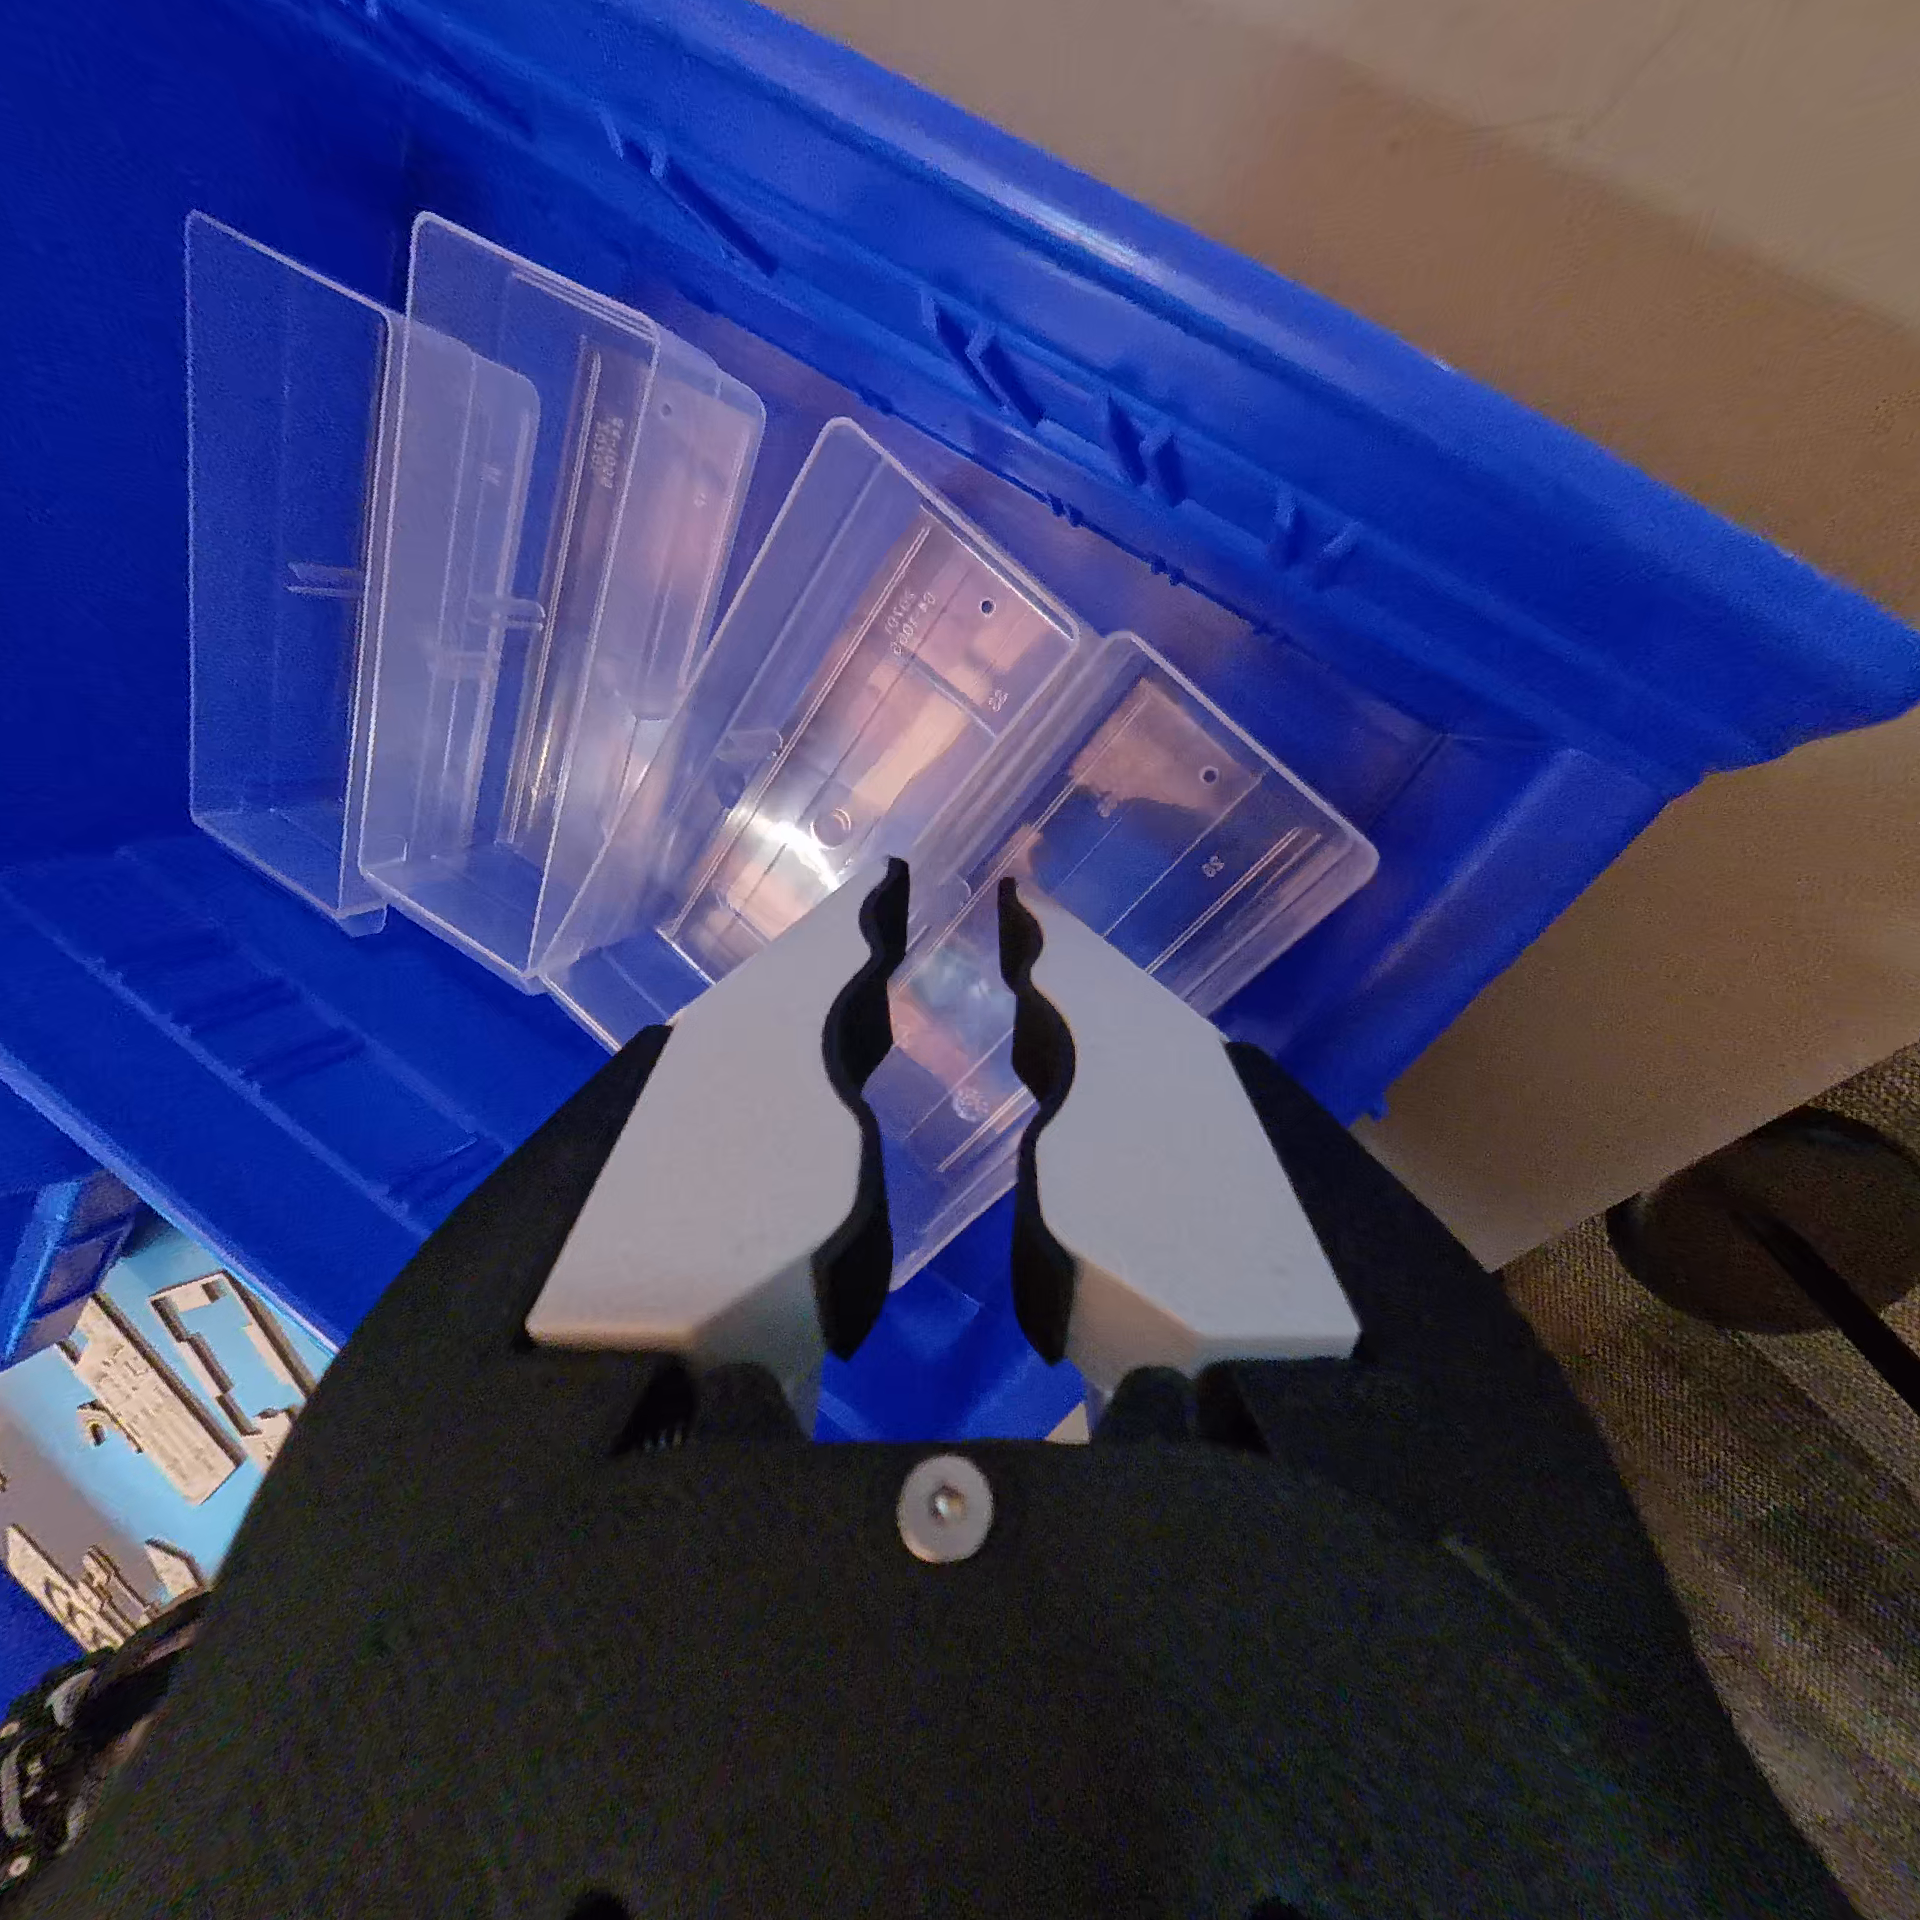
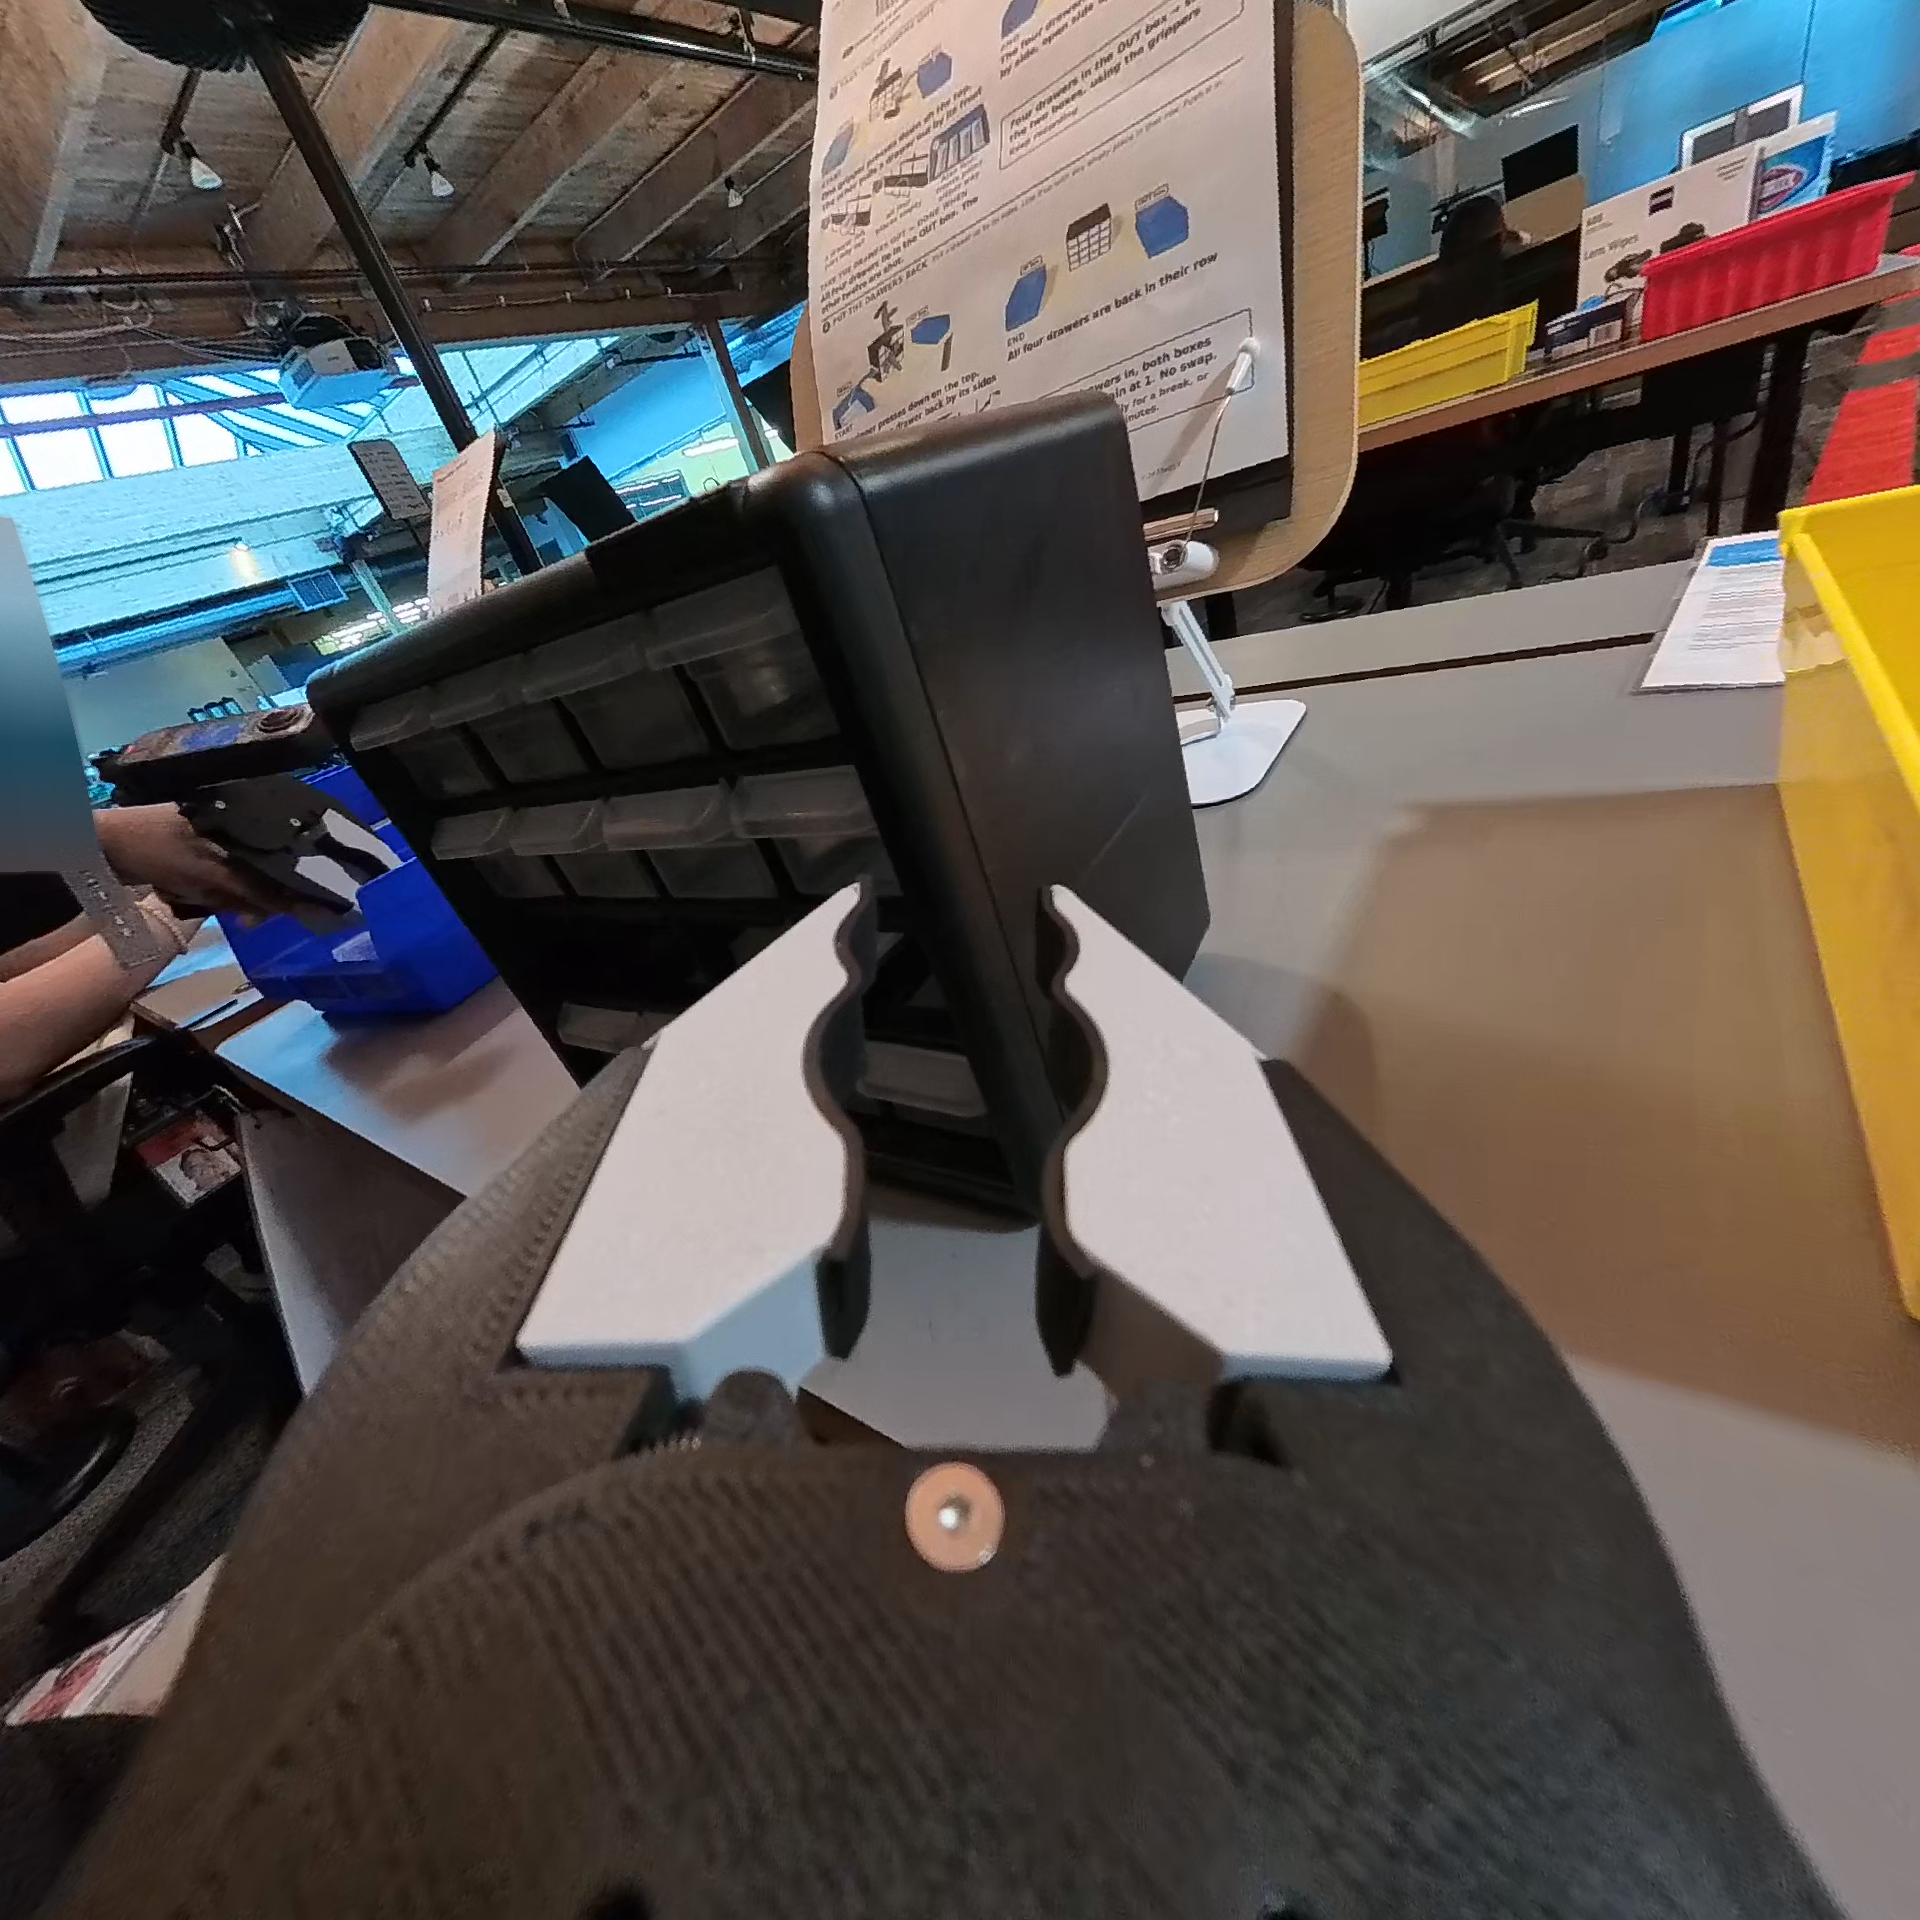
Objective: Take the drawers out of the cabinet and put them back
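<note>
Left wrist view: the left gripper hangs slightly open and empty above a blue bin, where four clear drawers lie just ahead of its tips. Right wrist view: the right gripper, parted and holding nothing, points at the black cabinet directly ahead on the grey table; a yellow bin stands to its right.

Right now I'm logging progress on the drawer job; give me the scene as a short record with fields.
blue bin: holds four clear drawers, removed from the cabinet
cabinet: black, on the table, some slots empty
left hand-held gripper: open, over the bin, holding nothing
right hand-held gripper: open, facing the cabinet's corner
yellow bin: at right
</note>
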`<control>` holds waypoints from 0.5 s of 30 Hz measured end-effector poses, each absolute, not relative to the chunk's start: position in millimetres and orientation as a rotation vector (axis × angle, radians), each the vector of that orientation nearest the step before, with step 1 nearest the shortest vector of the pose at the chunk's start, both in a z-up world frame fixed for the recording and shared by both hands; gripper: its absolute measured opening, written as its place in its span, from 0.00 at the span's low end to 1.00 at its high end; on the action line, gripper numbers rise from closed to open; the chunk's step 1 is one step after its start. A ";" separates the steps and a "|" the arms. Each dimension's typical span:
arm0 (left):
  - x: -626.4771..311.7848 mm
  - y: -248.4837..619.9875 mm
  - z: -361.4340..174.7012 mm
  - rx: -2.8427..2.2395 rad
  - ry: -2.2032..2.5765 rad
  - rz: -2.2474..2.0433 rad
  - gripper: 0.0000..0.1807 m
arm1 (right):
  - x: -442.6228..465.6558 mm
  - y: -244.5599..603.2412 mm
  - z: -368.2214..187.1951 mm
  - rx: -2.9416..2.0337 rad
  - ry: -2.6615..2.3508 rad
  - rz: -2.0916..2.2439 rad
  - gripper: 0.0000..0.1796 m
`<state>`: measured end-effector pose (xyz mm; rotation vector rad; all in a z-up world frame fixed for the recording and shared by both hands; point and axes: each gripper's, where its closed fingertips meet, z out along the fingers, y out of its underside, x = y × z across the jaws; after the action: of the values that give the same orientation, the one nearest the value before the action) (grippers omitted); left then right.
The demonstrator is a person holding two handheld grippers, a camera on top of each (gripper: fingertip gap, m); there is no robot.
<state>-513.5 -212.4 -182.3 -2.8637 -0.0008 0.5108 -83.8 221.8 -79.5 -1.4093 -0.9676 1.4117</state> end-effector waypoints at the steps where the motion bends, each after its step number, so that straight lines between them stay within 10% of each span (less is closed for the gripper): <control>1: -513.8 -212.2 -182.2 -2.866 0.002 0.513 0.08 | -83.7 221.6 -79.3 -1.408 -0.968 1.412 0.16; 15: -513.6 -218.3 -183.8 -2.898 -0.008 0.532 0.10 | -83.1 222.1 -78.5 -1.409 -0.960 1.422 0.16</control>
<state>-513.6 -218.3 -183.8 -2.8978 -0.0076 0.5324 -83.1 222.1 -78.5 -1.4092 -0.9602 1.4221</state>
